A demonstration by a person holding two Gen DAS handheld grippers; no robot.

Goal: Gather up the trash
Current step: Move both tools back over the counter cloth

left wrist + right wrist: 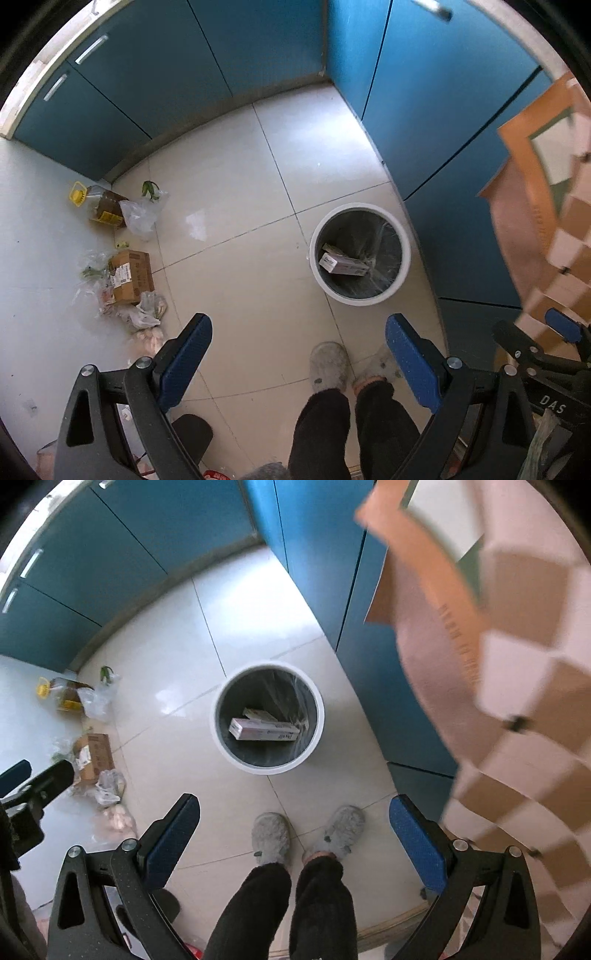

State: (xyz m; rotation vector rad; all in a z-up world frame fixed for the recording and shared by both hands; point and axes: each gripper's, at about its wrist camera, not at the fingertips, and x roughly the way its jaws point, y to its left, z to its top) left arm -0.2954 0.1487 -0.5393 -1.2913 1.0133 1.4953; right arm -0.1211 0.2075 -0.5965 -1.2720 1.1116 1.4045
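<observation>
both my left gripper (297,363) and right gripper (293,843) have the jaws wide apart and hold nothing. the trash lies on the floor by the cabinets, well apart from the bin (267,716): a cardboard box (131,275), light and stiff, best taken across 2 opposite faces; thin plastic bags (140,218), soft and slippery; an oil bottle (101,206), which i would take by the yellow handle. the blurred checkered thing at the right edge i cannot identify.

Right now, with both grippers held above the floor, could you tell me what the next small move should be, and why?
Probably swing the left gripper down toward the cardboard box on the floor. Both grippers look open and empty, the bin already holds a couple of cartons, and the box lies among plastic bags on the left gripper's side.
</observation>
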